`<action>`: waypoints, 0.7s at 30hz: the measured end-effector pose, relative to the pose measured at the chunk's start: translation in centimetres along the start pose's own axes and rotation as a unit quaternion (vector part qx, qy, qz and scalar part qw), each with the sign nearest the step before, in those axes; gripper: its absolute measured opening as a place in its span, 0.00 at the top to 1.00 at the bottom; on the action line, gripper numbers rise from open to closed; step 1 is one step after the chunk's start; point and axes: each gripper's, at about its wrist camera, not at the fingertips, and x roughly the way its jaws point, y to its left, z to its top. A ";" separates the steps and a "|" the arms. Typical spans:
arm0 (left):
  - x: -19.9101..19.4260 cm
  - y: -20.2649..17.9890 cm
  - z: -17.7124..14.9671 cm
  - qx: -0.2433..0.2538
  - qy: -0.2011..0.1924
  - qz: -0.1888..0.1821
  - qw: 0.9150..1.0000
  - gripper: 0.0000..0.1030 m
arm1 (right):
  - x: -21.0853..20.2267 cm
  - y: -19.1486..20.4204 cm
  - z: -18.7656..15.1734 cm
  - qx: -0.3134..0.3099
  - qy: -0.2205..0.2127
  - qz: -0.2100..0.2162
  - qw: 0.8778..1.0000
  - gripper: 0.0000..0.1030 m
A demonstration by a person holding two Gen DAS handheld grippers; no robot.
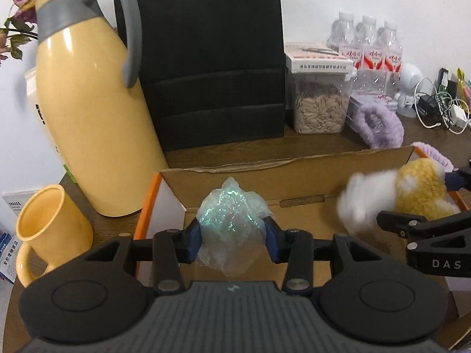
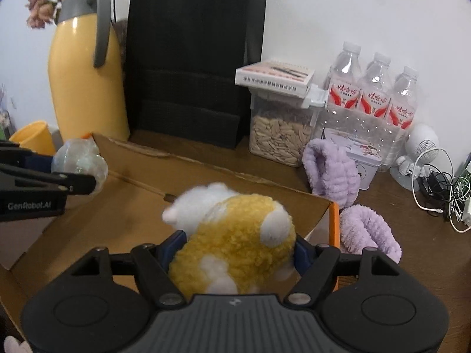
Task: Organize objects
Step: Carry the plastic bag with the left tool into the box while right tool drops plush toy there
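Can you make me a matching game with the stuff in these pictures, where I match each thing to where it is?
Things:
1. plush toy
2. crumpled shiny plastic wrap
3. yellow mug
4. purple fuzzy slippers

Places:
A. on the table, right of the cardboard box
B. held in the right gripper
C. beside the yellow thermos jug
D. held in the left gripper

Pairs: 1-B, 2-D, 3-C, 4-A
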 end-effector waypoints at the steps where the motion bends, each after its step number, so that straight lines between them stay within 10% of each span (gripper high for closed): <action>1: 0.1 0.0 0.0 0.001 0.001 0.001 1.000 0.52 | 0.0 0.1 0.0 -0.003 0.000 -0.002 1.000 0.26; 8: -0.2 -0.3 0.0 0.010 -0.014 0.004 1.000 0.00 | -0.2 0.2 0.1 -0.006 -0.007 -0.012 1.000 0.01; 21: -5.4 -0.2 -0.6 -0.003 -0.050 0.021 0.999 0.00 | -5.9 1.8 -0.5 -0.005 -0.048 -0.020 0.999 0.00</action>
